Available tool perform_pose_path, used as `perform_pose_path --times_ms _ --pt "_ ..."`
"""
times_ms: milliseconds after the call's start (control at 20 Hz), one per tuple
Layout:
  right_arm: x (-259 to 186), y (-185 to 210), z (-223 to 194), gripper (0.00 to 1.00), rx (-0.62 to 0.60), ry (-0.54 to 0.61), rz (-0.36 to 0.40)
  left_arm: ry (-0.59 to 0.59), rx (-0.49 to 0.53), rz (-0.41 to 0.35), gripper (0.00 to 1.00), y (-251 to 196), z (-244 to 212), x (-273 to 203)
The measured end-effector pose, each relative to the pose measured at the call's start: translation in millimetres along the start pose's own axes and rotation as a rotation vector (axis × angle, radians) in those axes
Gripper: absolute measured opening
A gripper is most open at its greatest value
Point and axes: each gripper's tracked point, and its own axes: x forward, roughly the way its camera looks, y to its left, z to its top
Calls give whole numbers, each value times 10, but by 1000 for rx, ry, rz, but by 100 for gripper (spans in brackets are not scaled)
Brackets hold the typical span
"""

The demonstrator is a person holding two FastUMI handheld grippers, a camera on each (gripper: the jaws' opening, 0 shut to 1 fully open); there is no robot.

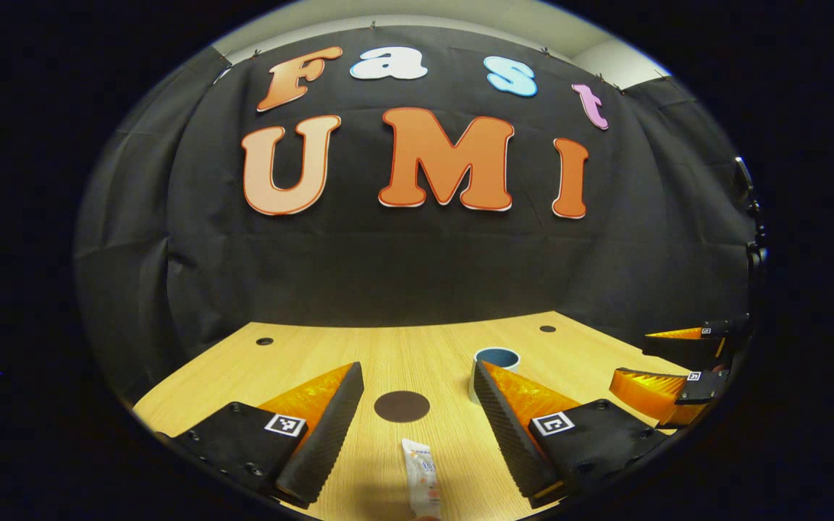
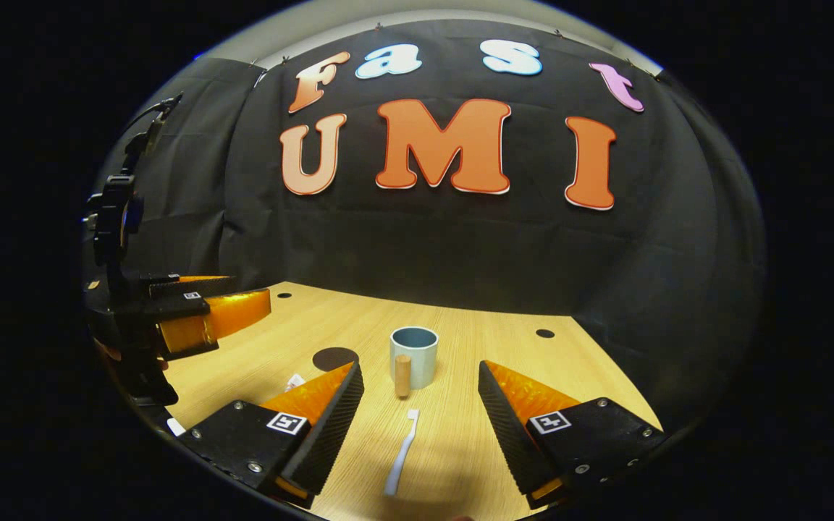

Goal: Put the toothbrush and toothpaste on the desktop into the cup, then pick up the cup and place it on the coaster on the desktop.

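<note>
In the left gripper view my left gripper (image 1: pixel 417 376) stands open above the wooden desk (image 1: pixel 316 354). A white toothpaste tube (image 1: pixel 420 477) lies between its fingers near the front edge, with the dark round coaster (image 1: pixel 402 406) just beyond. The pale blue cup (image 1: pixel 495 358) peeks out behind the right finger. In the right gripper view my right gripper (image 2: pixel 420 373) is open over a white toothbrush (image 2: pixel 401 452) lying lengthwise. The cup (image 2: pixel 414 356) with its wooden handle (image 2: pixel 402 376) stands ahead, the coaster (image 2: pixel 335 357) to its left. The toothpaste tube's end (image 2: pixel 295 380) shows by the left finger.
The desk has small dark holes near its back corners (image 1: pixel 264 341) (image 2: pixel 545 333). Black cloth walls close off the back and sides. The right gripper (image 1: pixel 677 376) appears at the right of the left gripper view; the left gripper (image 2: pixel 200 311) appears at the left of the right gripper view.
</note>
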Motion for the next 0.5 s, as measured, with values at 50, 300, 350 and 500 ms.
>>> perform_pose_path --times_ms 50,300,350,500 --pt "21 6 -76 95 9 22 4 23 7 -3 98 -12 -73 25" --pt "121 58 -386 93 44 141 30 135 31 -23 96 -28 -406 91" --pt "144 65 -443 92 46 159 31 158 35 -28 98 -45 -468 114" --pt "207 111 -613 91 42 219 38 236 33 -42 98 -55 -718 139"
